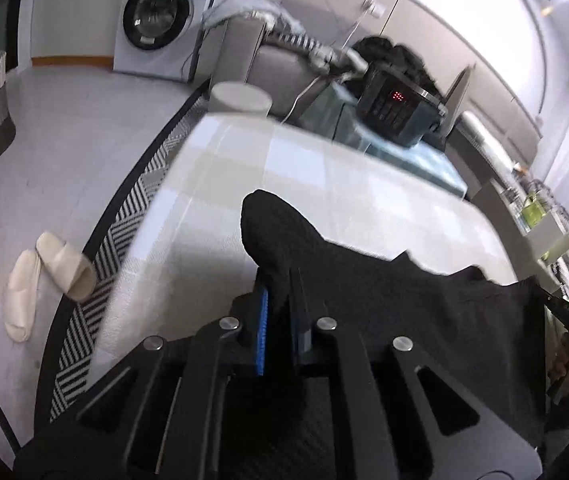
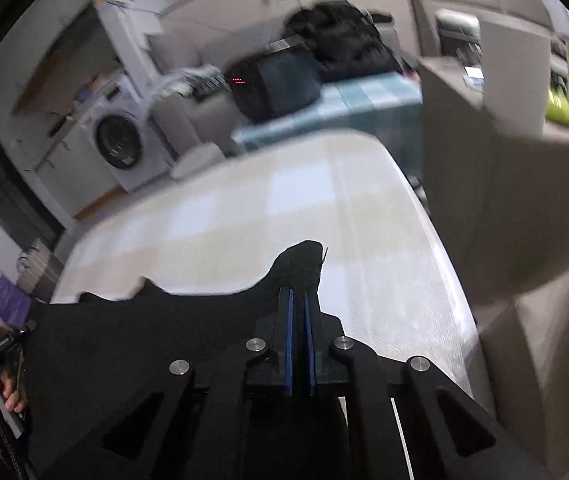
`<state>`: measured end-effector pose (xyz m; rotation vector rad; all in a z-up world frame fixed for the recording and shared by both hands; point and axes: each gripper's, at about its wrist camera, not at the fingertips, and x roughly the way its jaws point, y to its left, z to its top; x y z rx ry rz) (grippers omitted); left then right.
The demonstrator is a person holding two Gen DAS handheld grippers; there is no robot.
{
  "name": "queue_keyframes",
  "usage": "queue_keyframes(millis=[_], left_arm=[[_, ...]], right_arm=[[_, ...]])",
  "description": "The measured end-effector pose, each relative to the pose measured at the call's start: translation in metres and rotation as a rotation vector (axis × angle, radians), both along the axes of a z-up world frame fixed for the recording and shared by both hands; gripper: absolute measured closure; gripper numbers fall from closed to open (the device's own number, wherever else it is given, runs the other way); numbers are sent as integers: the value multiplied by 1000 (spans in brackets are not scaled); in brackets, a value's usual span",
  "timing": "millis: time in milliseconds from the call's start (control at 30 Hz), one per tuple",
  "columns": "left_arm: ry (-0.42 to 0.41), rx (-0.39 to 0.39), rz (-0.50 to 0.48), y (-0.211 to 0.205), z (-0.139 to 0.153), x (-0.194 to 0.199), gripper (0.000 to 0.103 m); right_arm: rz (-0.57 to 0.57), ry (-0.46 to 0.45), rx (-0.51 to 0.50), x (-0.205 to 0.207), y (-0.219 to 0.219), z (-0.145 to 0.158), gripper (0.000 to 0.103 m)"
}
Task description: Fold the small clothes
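A black garment [image 1: 384,280] hangs stretched between my two grippers above a table with a pale checked cloth [image 1: 324,176]. My left gripper [image 1: 280,280] is shut on one corner of it; the cloth bunches up past the blue pads. In the right wrist view my right gripper [image 2: 299,296] is shut on the other corner of the black garment [image 2: 144,328], which spreads away to the left. The table cloth [image 2: 264,208] lies below it. The garment's lower part is hidden behind the gripper bodies.
A black appliance with red lights [image 1: 396,108] stands on a teal cloth [image 1: 416,156] beyond the table. A washing machine [image 1: 160,16] is at the back. Slippers [image 1: 44,276] lie on the floor by a striped rug [image 1: 124,216]. A beige sofa [image 2: 524,240] is right.
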<state>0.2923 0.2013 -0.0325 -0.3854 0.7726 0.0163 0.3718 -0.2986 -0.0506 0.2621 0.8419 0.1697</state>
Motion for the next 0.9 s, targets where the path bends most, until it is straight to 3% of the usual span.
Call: queue_keyframes(millis=[133,233,367,433,533,600,667,800,900], left_arm=[[-45,-5,22,8,16,-9,98],[-19,0,49,15,10,0,97],[124,29,100,21,-16,16,92],[144,51,126,22,-20,13,90],[105,19,128,28,-12,-8,78],[101,23,132,30,-6,-25,76],[106,32,126,28,-3,-44,59],[166,13,63,19,-15,-69,54],[179,-25,11,11,-23,-77,54]], right_arm=[[4,-74,14,-4,5,23,98],[-17,-70,8,5,7,24,98],[-63,10,-21,25,8,3,97],[-91,79,-39,32,5,-10,95],[-130,158,-51,24,-3,-18,79],[-125,169,-41,5,-9,-13,67],[-106,179,-12,-18,-12,-10,55],[-21,219,84,-61,-13,-16,53],[36,204,84,-78,-5,-22,53]])
